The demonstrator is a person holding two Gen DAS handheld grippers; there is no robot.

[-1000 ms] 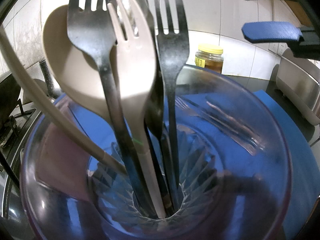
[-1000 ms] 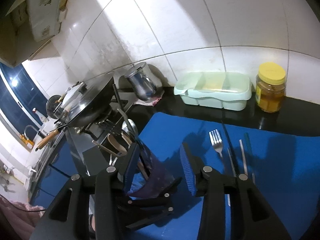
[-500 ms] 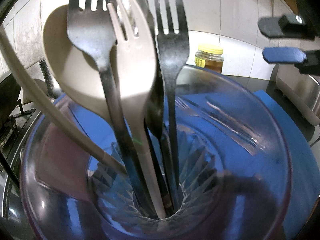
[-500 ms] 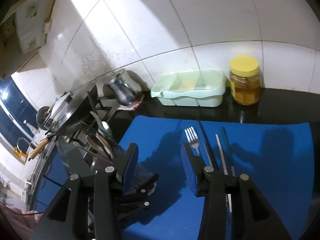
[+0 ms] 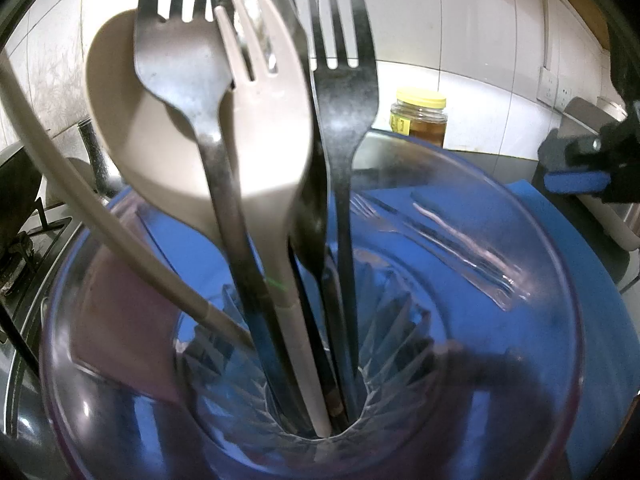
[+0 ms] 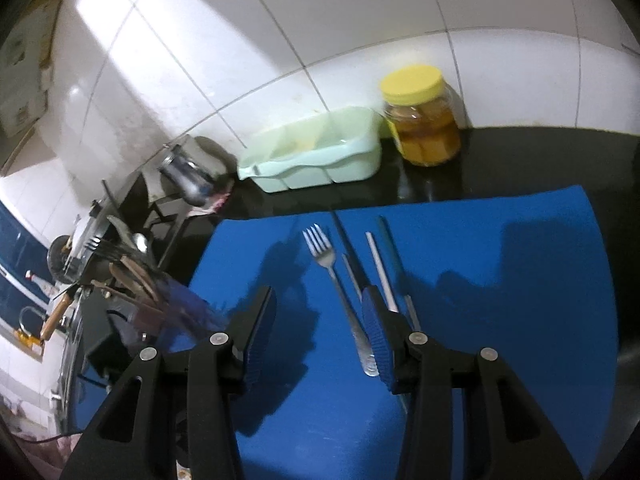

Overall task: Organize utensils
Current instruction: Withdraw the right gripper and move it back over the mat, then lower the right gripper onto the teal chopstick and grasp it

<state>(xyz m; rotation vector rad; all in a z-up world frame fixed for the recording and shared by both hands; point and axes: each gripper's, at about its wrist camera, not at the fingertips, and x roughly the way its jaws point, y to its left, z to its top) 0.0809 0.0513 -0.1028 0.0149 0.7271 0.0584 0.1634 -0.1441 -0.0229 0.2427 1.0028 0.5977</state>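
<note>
Utensils are seen in two groups: one standing in a clear glass holder (image 5: 500, 320), the other laid out on a blue mat (image 6: 500, 320). The holder fills the left wrist view, with a purple pad showing through each side of its wall; the left gripper's jaws are thus taken to be closed on the holder (its fingers are seen only through the glass). Upright in the holder are a beige spoon (image 5: 132, 148), a beige fork (image 5: 268, 128), two steel forks (image 5: 176, 60) (image 5: 344, 80) and a beige stick (image 5: 80, 200) leaning to the left. On the mat a steel fork (image 6: 328, 264) lies with its tines towards the tiled wall, and just to its right a few thin sticks (image 6: 380, 268), dark and white, lie roughly parallel. The right gripper (image 6: 316, 324) is held just above the mat with its jaws partly open and nothing between the pads; the fork handle lies between its two blue-padded fingers, close to the right one (image 6: 376, 340). Behind the mat stand a pale green tray (image 6: 320, 160) and a yellow-lidded jar (image 6: 424, 120).
</note>
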